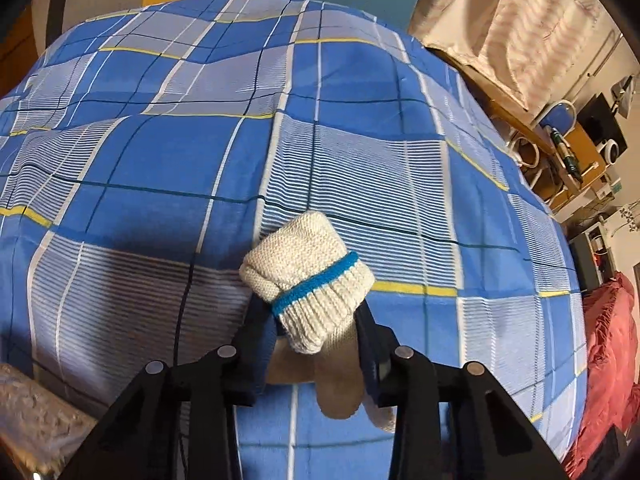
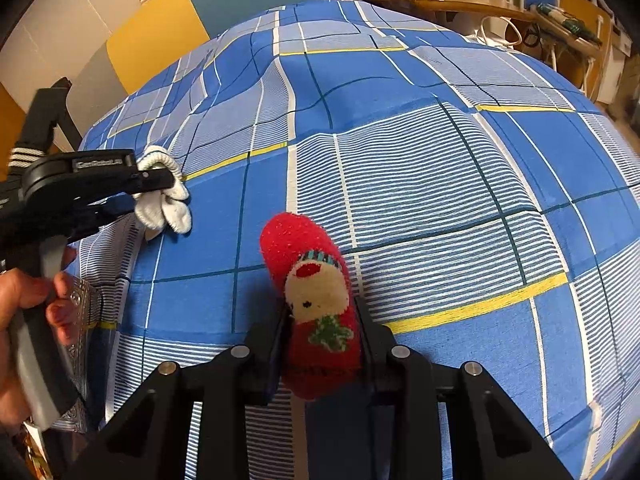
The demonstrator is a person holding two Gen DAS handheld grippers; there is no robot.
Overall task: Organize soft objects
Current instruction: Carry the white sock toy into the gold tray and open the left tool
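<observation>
My left gripper (image 1: pixel 316 320) is shut on a rolled white knit glove (image 1: pixel 308 280) with a blue band, held above the blue plaid bed cover (image 1: pixel 160 160). The glove's fingers hang below the jaws. My right gripper (image 2: pixel 322 320) is shut on a red Christmas sock (image 2: pixel 316 304) with a snowman face and green tree, also above the bed cover (image 2: pixel 440 180). In the right wrist view the left gripper (image 2: pixel 160 180) shows at the left, holding the white glove (image 2: pixel 166 204) in the person's hand.
A red cloth (image 1: pixel 608 360) lies by the bed's right edge. A wooden desk (image 1: pixel 560 152) with clutter and a blue chair stands beyond the bed. A yellow and blue headboard (image 2: pixel 160 36) is at the far end. A clear patterned bag (image 1: pixel 36 420) is at lower left.
</observation>
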